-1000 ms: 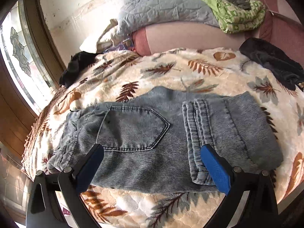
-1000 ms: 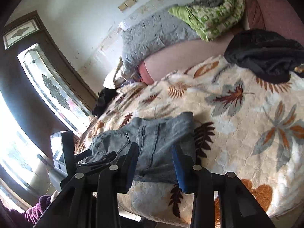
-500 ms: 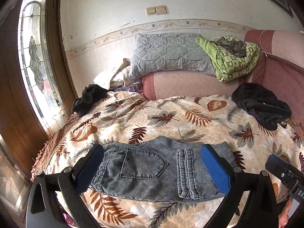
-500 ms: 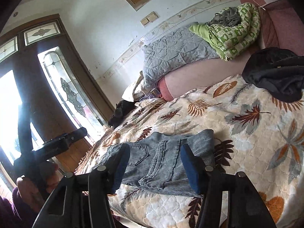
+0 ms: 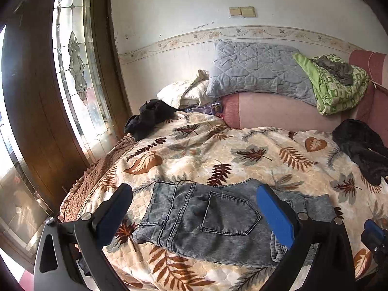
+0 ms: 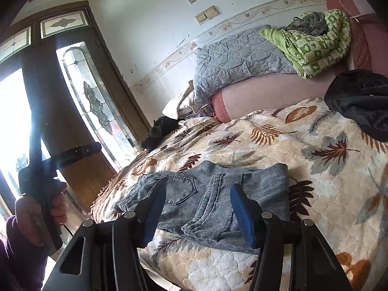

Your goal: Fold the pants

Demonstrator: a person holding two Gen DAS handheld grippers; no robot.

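L wrist: ribbed grey-blue denim pants (image 5: pixel 213 220), folded

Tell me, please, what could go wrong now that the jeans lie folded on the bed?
1. The jeans lie near the bed's front edge; a bump might slide them off.
2. The cuffs lie loosely on top, so the fold may spring open.
3. Both grippers, left and right, are open and hover close above the denim; a finger could snag it.

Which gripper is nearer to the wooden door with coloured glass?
Left. The left gripper is on the door side of the jeans; the right gripper is on their far side.
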